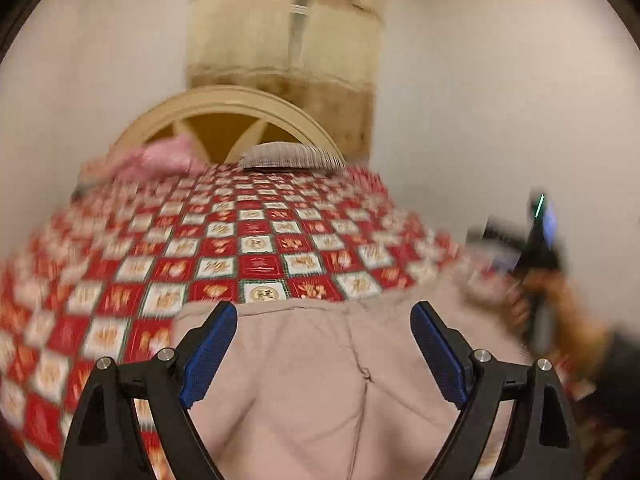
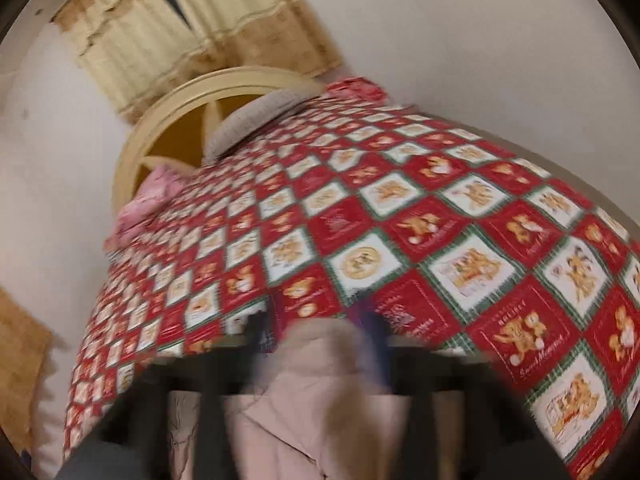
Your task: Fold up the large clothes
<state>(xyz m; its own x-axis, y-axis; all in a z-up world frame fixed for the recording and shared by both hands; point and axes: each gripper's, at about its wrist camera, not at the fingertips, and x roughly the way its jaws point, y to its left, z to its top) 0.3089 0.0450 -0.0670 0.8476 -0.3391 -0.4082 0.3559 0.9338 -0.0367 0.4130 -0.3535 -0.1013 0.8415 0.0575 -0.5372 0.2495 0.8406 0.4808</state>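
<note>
1. Little of the folding looks done, judging from the left wrist view: the left gripper (image 1: 324,340) hangs with its blue pads wide apart over the pale pink garment (image 1: 312,392), gripping nothing; the garment lies rumpled at the near edge of the red checked bedspread (image 1: 256,240); the right gripper (image 1: 538,240) is a blur at the right.

2. Right wrist view — heavy blur; pink cloth bunches between the right gripper's fingers (image 2: 320,340), apparently clamped, though I cannot tell for sure; most folds seem left to make.
</note>
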